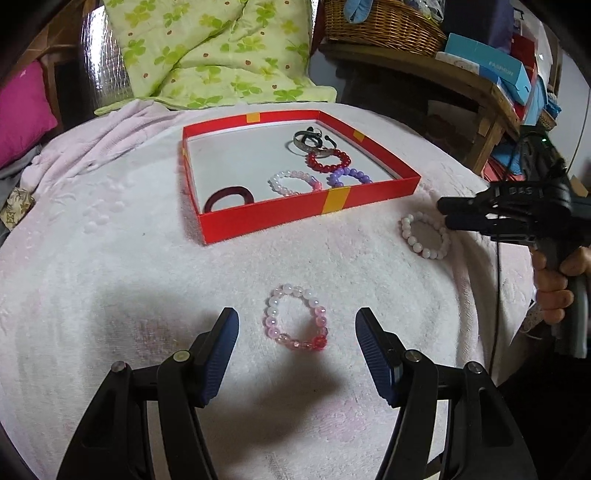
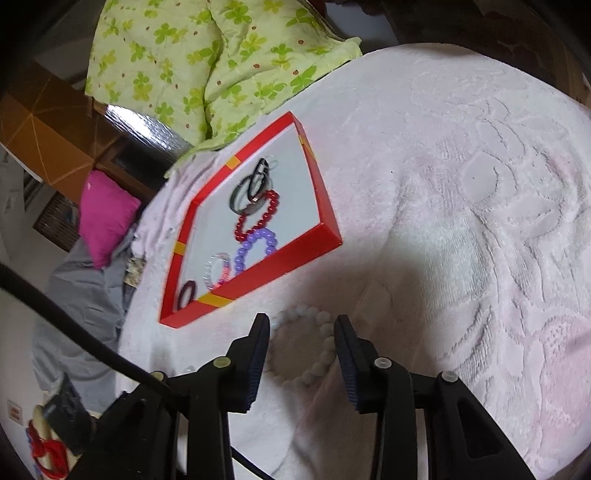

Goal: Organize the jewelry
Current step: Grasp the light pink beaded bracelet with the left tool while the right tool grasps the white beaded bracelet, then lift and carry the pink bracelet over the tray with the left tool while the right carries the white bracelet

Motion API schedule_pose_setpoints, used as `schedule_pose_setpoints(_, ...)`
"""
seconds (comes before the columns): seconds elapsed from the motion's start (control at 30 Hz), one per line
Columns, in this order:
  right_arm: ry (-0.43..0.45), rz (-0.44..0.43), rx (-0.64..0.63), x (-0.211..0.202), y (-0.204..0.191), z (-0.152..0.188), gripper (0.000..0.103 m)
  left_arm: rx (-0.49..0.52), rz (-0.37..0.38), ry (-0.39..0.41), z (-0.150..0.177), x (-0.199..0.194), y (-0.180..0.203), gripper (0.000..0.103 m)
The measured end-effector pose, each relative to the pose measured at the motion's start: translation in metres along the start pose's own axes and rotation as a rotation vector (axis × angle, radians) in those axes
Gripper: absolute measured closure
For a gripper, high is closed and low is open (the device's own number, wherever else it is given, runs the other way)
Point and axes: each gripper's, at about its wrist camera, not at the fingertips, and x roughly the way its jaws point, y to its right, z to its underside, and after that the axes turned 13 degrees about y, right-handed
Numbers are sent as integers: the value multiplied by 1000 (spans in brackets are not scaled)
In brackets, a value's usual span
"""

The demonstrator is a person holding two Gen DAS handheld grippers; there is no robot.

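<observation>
A red box [image 1: 258, 218] [image 2: 258, 280] lies on the white towel and holds a red bead bracelet [image 1: 328, 161], a purple one [image 1: 349, 176], a pink-white one [image 1: 294, 183], a dark hair tie [image 1: 229, 197] and dark metal bangles [image 1: 308, 140]. A pink bead bracelet [image 1: 295, 317] lies on the towel between the open fingers of my left gripper [image 1: 297, 321]. A white bead bracelet [image 1: 425, 236] [image 2: 303, 347] lies right of the box, between the open fingers of my right gripper [image 2: 302, 326] [image 1: 443, 212].
A green clover quilt [image 1: 210, 51] and a pink cushion [image 1: 22, 110] lie behind the towel. A wooden shelf with a wicker basket [image 1: 380, 22] and blue boxes [image 1: 487, 66] stands at the back right. The towel-covered surface [image 2: 461, 221] drops off at its edges.
</observation>
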Motion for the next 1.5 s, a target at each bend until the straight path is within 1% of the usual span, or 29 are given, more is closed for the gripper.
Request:
schedule_pose_setpoints(0.03,-4,6,-4,3,0,1,65,-3,7,-1,0,0,0,36)
schedule_pose_setpoints(0.13,-18,28,-41,10,-2,4,70,-4,16,-8,2,3,0,36)
schedule_pose_setpoints(0.17,-23,44,-64,12,-4,5,73,-5,15,-11,2,4,0,36)
schedule_pose_setpoints(0.23,-24,71,-109,14,-8,7,74,-8,21,-19,3,6,0,40)
schedule_pose_setpoints(0.3,-20,89,-155,14,-12,9,79,-5,31,-28,4,9,1,50)
schedule_pose_setpoints(0.37,-18,115,-195,13,-15,11,90,11,36,-40,6,12,4,58)
schedule_pose_setpoints(0.4,-14,132,-220,13,-16,13,91,22,36,-45,7,13,6,61)
schedule_pose_setpoints(0.43,-11,136,-234,12,-17,14,91,29,36,-47,8,15,7,62)
schedule_pose_setpoints(0.47,-8,139,-239,12,-18,14,91,32,40,-53,9,17,8,66)
schedule_pose_setpoints(0.57,1,153,-271,11,-22,17,92,33,40,-54,10,19,9,72)
schedule_pose_setpoints(0.6,6,154,-274,10,-23,17,92,35,37,-51,10,19,9,75)
schedule_pose_setpoints(0.63,9,149,-271,9,-23,17,92,35,33,-49,10,20,9,77)
schedule_pose_setpoints(0.7,10,129,-262,6,-25,17,92,35,30,-46,10,20,9,85)
schedule_pose_setpoints(0.8,23,89,-238,0,-26,16,92,42,24,-41,9,21,9,91)
schedule_pose_setpoints(1.0,49,12,-177,-10,-28,11,92,44,21,-27,7,18,10,93)
schedule_pose_setpoints(1.13,47,-24,-132,-9,-29,9,92,43,16,2,3,12,10,93)
schedule_pose_setpoints(1.5,44,-57,-87,-4,-31,10,92,34,13,48,-5,0,6,93)
